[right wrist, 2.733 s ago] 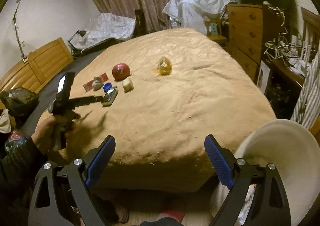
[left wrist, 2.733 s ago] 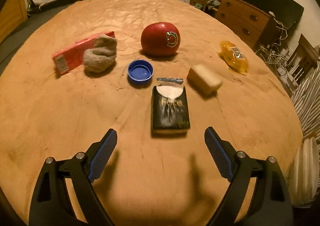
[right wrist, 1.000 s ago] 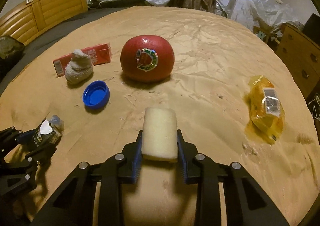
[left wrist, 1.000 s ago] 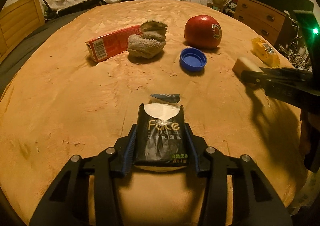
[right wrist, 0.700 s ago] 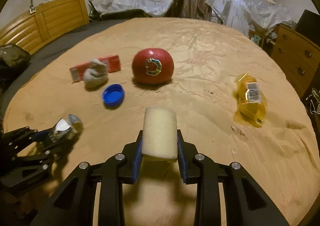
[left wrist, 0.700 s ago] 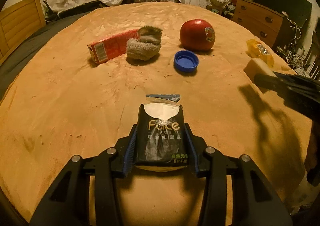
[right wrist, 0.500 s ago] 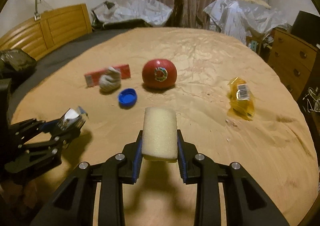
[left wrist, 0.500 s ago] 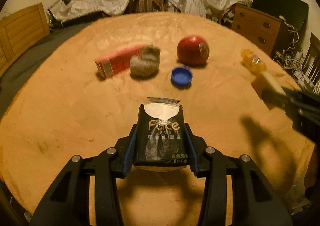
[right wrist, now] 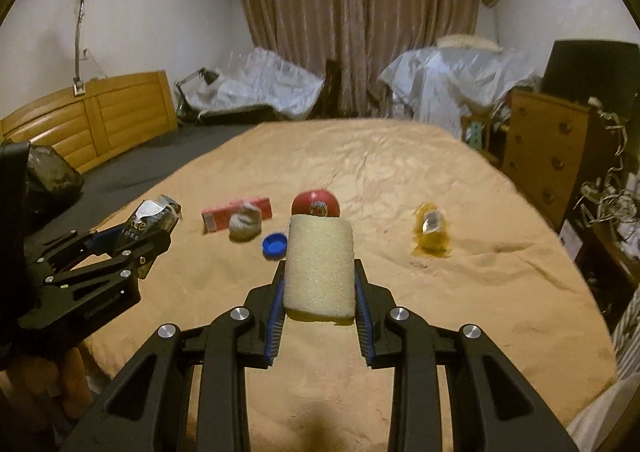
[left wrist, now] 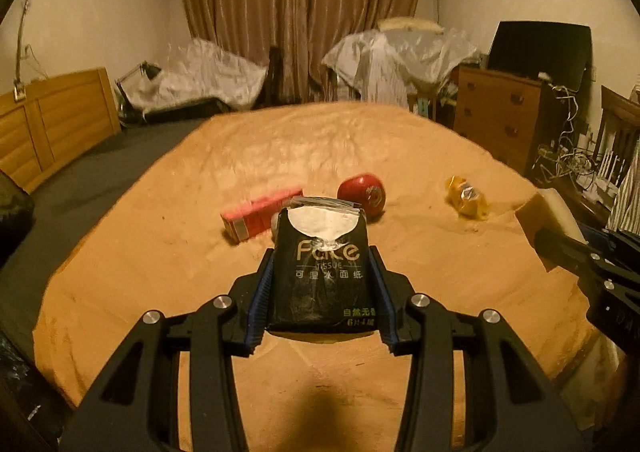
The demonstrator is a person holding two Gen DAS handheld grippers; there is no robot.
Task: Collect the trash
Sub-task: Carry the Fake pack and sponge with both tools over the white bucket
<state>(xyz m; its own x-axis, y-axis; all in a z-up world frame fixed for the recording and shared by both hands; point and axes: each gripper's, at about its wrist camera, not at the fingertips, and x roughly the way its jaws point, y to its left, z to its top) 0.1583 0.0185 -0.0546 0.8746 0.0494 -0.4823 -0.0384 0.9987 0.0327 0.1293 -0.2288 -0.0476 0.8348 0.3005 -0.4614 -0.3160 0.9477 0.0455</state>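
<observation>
The black tissue pack (left wrist: 320, 272) reads "Face TISSUE" in gold, with Chinese characters beneath and green print at its lower corner.

- Wide bare stretch of tan bedspread (right wrist: 400, 372) lies open below both grippers.
- Red carton (right wrist: 218, 216), grey rag (right wrist: 245, 226), blue cap (right wrist: 275, 244), red apple (right wrist: 316, 203) cluster mid-bed.
- Yellow wrapper (right wrist: 431, 230) sits apart at the right.

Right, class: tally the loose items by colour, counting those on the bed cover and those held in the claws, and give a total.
Red: 2, the carton and the apple
Blue: 1, the bottle cap
Yellow: 1, the wrapper
Grey: 1, the rag
Black: 1, the tissue pack
Cream: 1, the sponge
Total: 7
</observation>
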